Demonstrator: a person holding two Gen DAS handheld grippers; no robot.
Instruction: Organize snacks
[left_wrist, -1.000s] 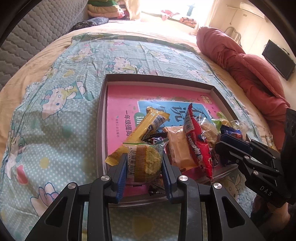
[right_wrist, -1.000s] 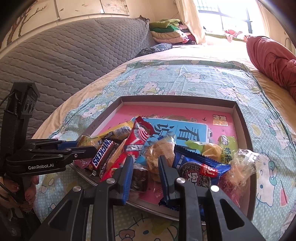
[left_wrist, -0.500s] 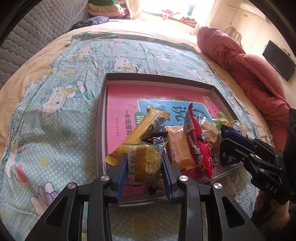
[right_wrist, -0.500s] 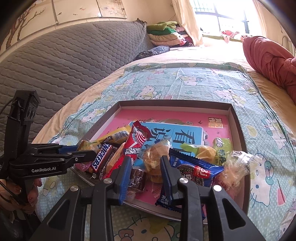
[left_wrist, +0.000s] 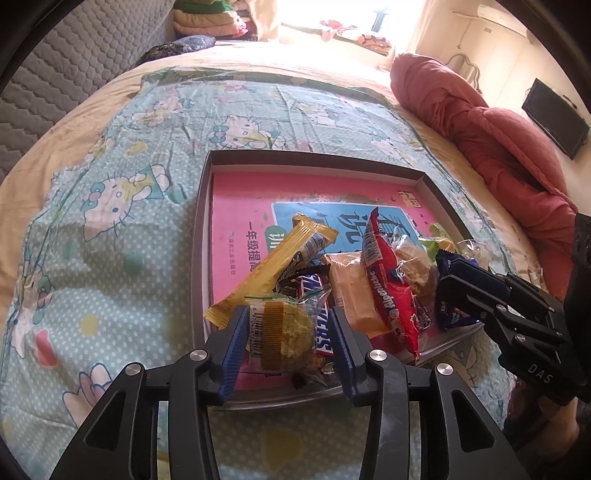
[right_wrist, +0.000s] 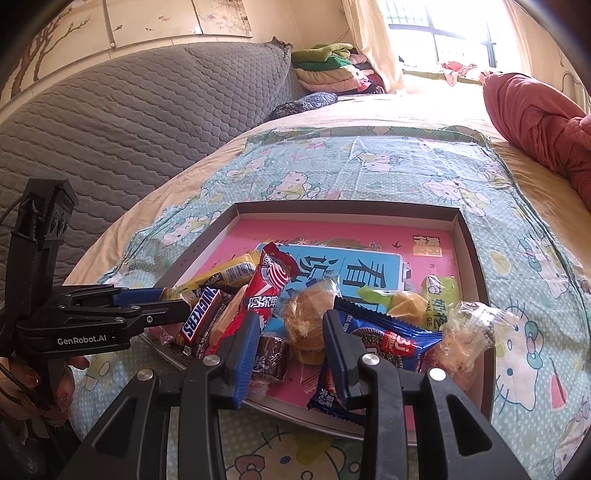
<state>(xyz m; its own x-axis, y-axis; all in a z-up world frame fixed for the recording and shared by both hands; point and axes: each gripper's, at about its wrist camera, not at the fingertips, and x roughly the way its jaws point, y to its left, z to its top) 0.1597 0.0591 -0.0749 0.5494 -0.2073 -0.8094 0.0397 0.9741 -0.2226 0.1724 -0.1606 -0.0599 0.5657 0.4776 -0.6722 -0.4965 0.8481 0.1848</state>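
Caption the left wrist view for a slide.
Left gripper fingers bracket a clear-wrapped cake at the tray's near edge.
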